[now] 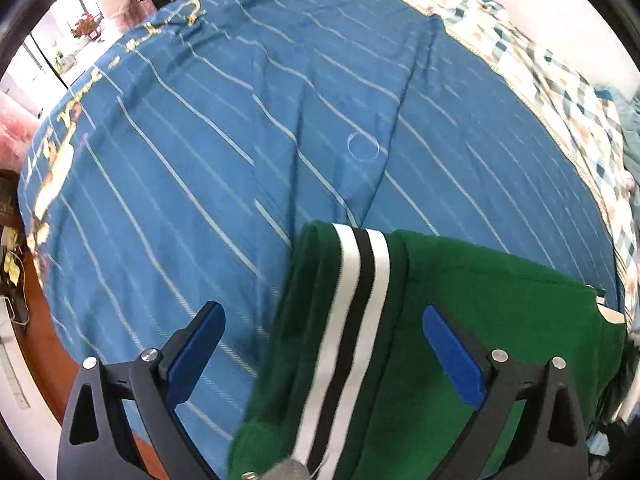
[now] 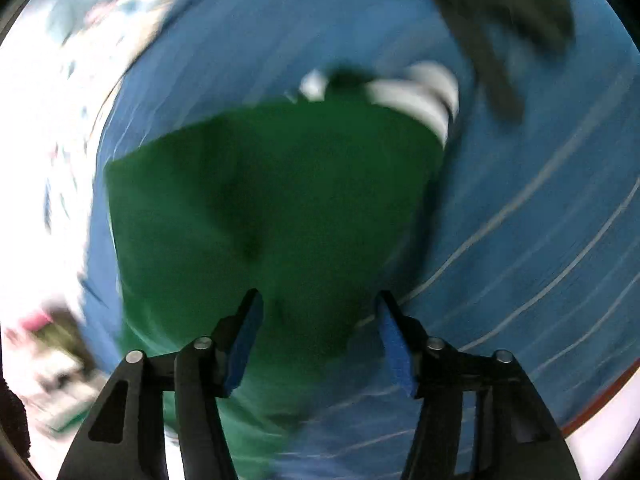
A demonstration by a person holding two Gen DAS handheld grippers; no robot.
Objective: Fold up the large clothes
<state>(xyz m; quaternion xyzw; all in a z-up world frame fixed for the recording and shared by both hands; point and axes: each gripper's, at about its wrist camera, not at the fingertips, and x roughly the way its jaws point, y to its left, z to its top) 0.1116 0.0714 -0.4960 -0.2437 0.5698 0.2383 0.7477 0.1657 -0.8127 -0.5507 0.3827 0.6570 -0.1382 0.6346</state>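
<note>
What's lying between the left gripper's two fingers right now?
In the left wrist view, the green garment with its white-and-black stripe lies below the open left gripper, on the blue striped sheet.

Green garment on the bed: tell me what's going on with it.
A person with a gripper in each hand is folding a green garment with a black-and-white stripe on a blue striped bedspread. Both the left gripper and right gripper are open above it, holding nothing. The right wrist view is blurred.
</note>
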